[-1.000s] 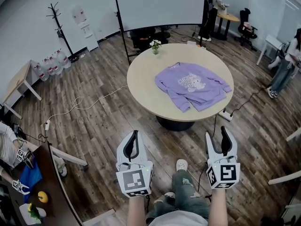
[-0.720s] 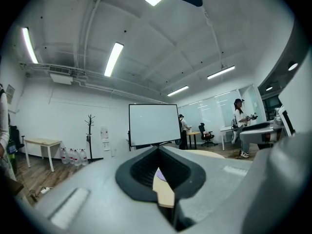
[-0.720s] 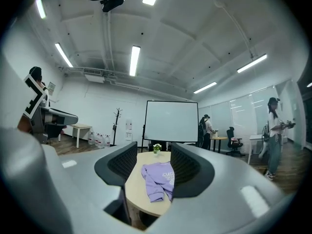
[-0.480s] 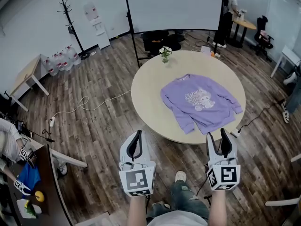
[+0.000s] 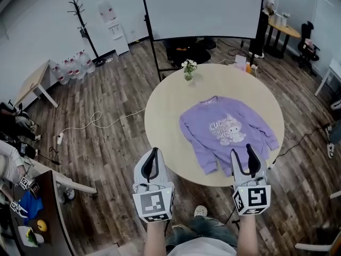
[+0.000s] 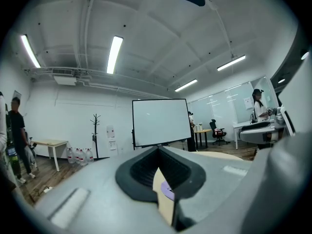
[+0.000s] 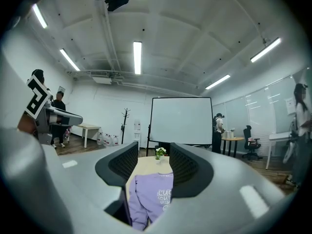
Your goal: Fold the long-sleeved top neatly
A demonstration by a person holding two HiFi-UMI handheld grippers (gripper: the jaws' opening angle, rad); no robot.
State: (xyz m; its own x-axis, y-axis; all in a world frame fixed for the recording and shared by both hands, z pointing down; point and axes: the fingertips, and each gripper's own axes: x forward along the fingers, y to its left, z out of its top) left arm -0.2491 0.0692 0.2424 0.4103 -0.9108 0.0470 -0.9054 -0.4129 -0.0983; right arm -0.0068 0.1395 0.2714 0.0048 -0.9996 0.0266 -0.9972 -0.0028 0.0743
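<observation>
A purple long-sleeved top [image 5: 226, 132] with a cartoon print lies spread flat on the round beige table [image 5: 165, 116], sleeves out to both sides. Both grippers are held level at the table's near edge. My left gripper [image 5: 154, 152] is shut with nothing in it and hangs over the floor just short of the rim; in its own view the tips [image 6: 157, 150] meet. My right gripper [image 5: 241, 150] is open and empty, its jaws having just been closing a little. Its tips reach over the rim near the top's hem, and the top [image 7: 151, 199] shows between the jaws, beyond them.
A small flower vase [image 5: 187, 68] stands on the table's far side. Behind it are a whiteboard on a stand [image 5: 200, 9], a coat rack [image 5: 80, 15] and water bottles [image 5: 72, 68]. A cable [image 5: 90, 121] runs across the wood floor. A person [image 5: 265, 15] stands at a far desk.
The table and top have come nearer and lower in the head view as I walked up to them. Both grippers kept their pose; the right one now overlaps the table's rim.
</observation>
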